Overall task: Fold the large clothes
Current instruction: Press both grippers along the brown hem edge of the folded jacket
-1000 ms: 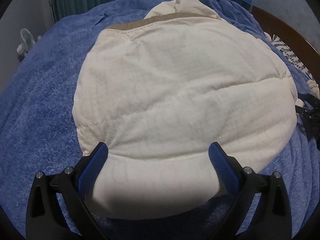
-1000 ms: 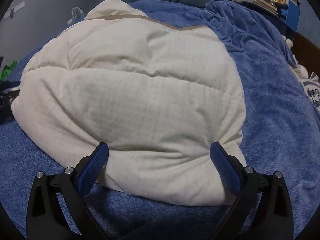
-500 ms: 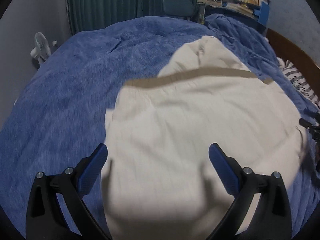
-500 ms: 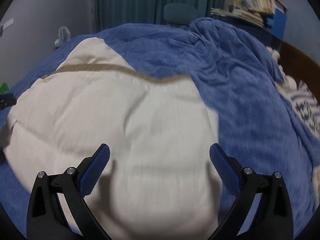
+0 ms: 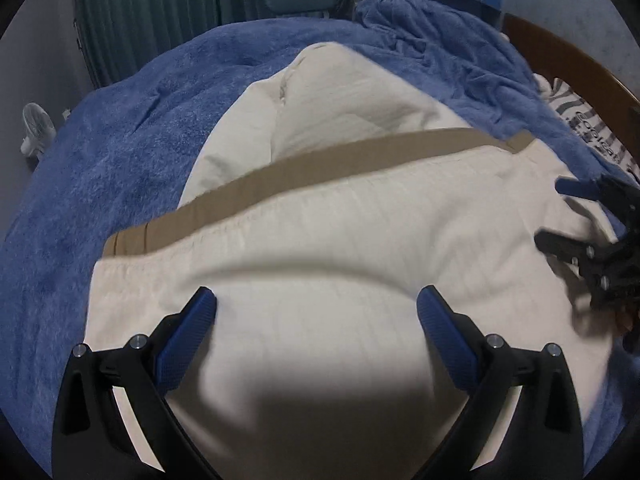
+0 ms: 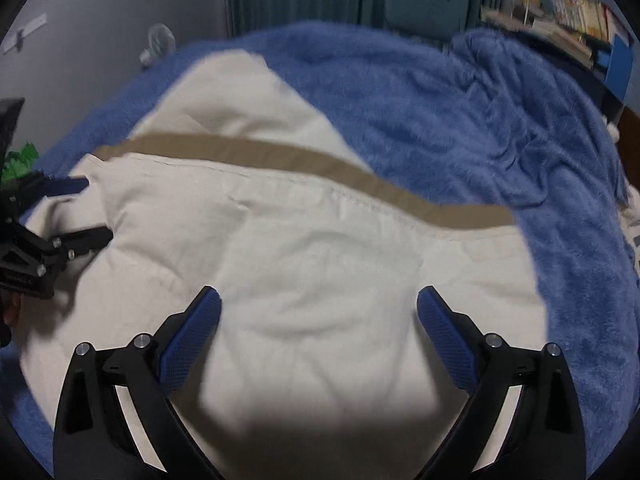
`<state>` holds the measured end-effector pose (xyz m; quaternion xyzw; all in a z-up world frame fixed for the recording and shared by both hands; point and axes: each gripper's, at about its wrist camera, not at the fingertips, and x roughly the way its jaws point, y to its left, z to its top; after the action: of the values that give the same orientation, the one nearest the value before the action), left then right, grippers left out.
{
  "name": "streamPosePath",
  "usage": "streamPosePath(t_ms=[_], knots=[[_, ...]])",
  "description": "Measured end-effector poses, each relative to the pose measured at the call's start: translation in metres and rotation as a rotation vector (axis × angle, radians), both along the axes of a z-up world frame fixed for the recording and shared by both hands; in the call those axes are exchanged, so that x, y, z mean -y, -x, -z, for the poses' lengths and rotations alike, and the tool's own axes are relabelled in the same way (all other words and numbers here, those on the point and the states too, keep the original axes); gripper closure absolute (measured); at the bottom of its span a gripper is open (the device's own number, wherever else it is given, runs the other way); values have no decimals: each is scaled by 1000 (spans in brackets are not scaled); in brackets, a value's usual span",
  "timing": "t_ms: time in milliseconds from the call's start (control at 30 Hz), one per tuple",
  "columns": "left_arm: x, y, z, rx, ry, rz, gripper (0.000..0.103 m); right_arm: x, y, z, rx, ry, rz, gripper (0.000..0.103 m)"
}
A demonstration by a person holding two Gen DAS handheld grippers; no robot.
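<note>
Two views, left wrist first: we see a blue blanket covering the bed, teal curtains behind.
Garment: cream padded coat with tan band lies on the blanket.
Our left gripper: fingers spread apart, nothing held.
Right wrist view: right gripper likewise spread wide over the coat; bookshelf far right.
</note>
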<state>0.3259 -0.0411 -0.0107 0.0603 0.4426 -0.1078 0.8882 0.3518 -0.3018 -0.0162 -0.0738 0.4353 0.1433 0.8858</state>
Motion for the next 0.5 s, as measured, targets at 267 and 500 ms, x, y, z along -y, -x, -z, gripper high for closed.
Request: streamPosePath(t_ms=[267,500], knots=[[-20,-58,13,-53,13,-141,6,32,-52,16,-104,-122,189,7],[-13,-68,32,-98,-70,-150,6,17,-58,37,-128,-33,203,5]])
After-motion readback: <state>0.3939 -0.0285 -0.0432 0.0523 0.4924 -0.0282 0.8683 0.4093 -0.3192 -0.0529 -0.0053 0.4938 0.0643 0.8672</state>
